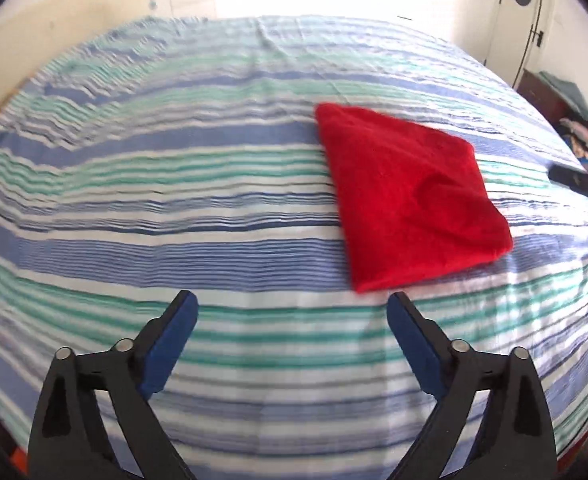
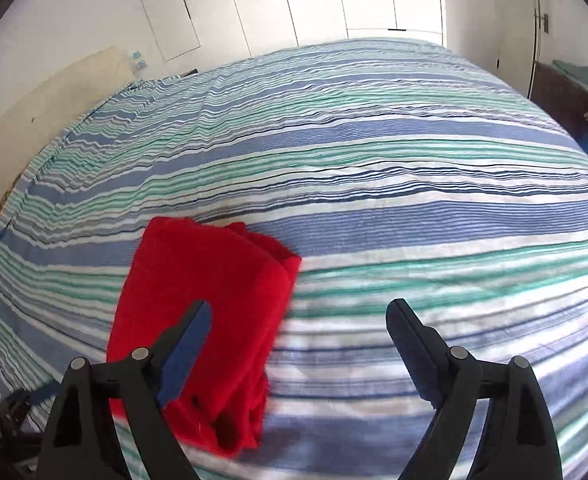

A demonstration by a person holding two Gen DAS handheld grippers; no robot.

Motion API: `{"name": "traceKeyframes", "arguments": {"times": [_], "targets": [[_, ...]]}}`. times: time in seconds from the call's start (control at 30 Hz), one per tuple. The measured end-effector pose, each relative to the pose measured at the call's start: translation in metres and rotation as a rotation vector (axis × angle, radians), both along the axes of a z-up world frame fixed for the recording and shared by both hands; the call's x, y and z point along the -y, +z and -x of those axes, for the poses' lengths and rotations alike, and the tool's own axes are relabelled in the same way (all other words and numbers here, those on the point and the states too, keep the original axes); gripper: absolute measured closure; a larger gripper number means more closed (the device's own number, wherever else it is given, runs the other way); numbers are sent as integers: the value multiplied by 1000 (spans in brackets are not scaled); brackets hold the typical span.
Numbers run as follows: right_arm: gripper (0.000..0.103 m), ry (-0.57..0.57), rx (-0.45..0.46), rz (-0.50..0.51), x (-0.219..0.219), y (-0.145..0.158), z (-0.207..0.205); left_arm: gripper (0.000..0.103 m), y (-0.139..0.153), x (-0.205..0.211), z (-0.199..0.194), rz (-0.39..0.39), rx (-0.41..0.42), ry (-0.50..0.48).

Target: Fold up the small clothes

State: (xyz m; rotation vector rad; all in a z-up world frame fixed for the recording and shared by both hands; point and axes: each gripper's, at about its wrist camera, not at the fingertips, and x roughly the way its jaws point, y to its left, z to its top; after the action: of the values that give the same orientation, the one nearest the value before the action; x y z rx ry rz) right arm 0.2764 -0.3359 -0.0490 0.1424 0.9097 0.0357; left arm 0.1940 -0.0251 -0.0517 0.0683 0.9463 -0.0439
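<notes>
Red cloth [image 1: 409, 196] lies folded flat on striped bedspread [image 1: 174, 208], apparently finished; left gripper [image 1: 292, 312] and right gripper [image 2: 297, 320] spread wide, empty, clear above it.

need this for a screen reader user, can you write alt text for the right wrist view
A folded red cloth lies on a blue, green and white striped bedspread. The open right gripper holds nothing, its left finger in front of the cloth. White closet doors stand behind.
</notes>
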Motion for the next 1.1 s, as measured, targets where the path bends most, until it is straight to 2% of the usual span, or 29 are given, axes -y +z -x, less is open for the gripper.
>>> {"name": "traceKeyframes", "arguments": {"times": [0.13,0.3,0.37,0.47,0.63,0.7,0.73,0.77,0.97,1.1], "targets": [[14,71,-3,66,-19,18,82,4,26,-6,36,-86,35,21],[14,76,-25,56,-40,27,158,4,43,-14,66,-69,34,28],[14,74,-26,65,-48,31,178,4,48,-12,76,-96,55,40],[14,73,-25,62,-57,37,196,4,54,-7,83,-150,91,50],[14,95,-29,87,-71,49,212,4,62,-2,99,-173,95,66],[9,108,-28,91,-75,58,218,4,68,-3,110,-181,105,77],[1,111,-25,93,-77,63,222,4,72,-4,116,-177,98,77],[0,114,-23,94,-78,67,227,4,75,-5,122,-170,83,67],[0,156,-40,119,-80,83,261,4,79,-12,151,-135,-27,-14],[0,181,-70,107,-86,84,281,1,80,-13,164,-109,-62,-35]]}}
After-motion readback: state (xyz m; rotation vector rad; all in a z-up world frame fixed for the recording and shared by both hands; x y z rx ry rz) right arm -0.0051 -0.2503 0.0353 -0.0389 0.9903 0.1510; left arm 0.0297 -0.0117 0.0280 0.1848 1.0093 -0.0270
